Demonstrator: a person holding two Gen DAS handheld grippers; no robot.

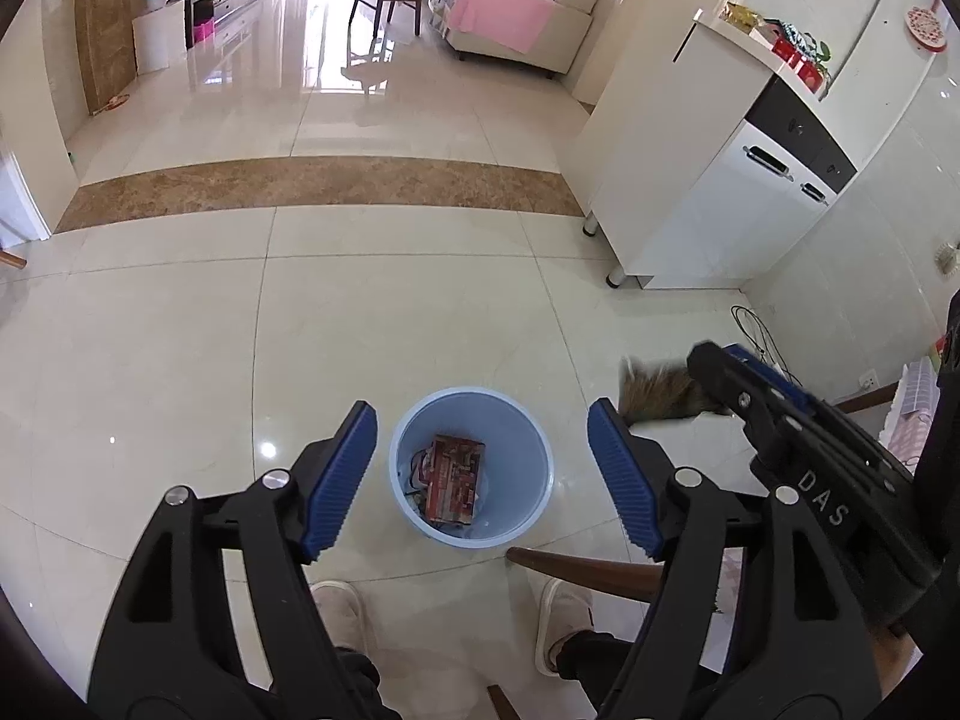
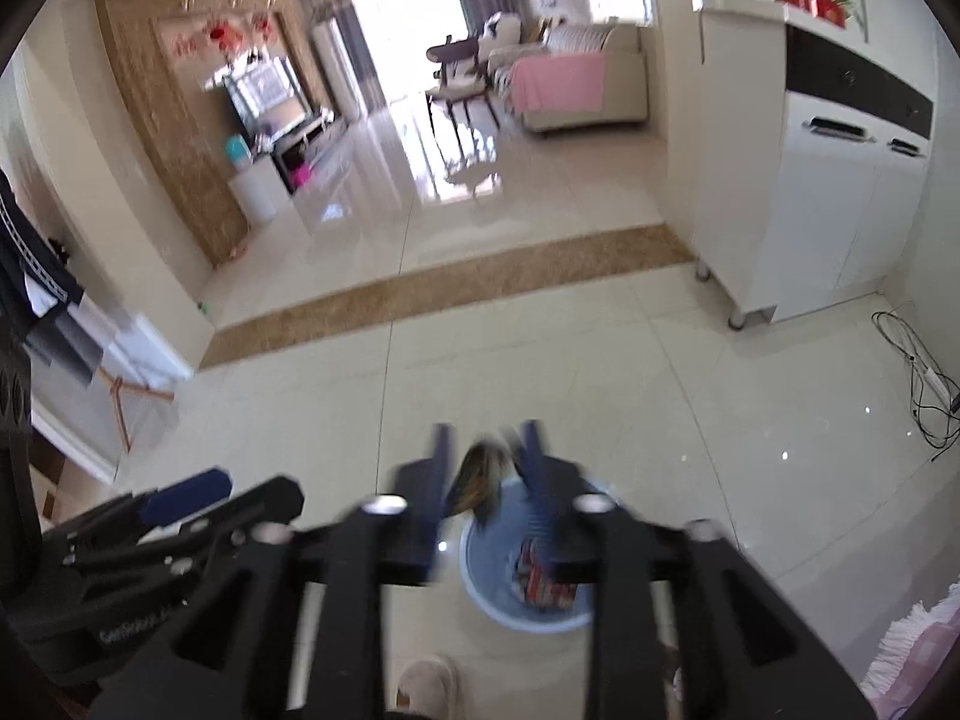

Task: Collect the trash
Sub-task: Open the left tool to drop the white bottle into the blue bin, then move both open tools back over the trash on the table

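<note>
Right tool (image 2: pixel 483 471) gripping brown feathery scrap (image 2: pixel 477 477) over bin.
Left tool (image 1: pixel 483 474) hanging open, empty; blue bin (image 1: pixel 528 450) directly beneath. Centre scrap before opening.

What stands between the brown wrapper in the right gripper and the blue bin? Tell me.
Nothing visible. The right gripper holds the brown wrapper above the blue bin, whose mouth is open, with only a red box inside. The left gripper hangs open, holding nothing.

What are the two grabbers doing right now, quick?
Left gripper: open, holding nothing, above the blue bin.
Right gripper: closed on a brown feathery thing, over the bin.
</note>
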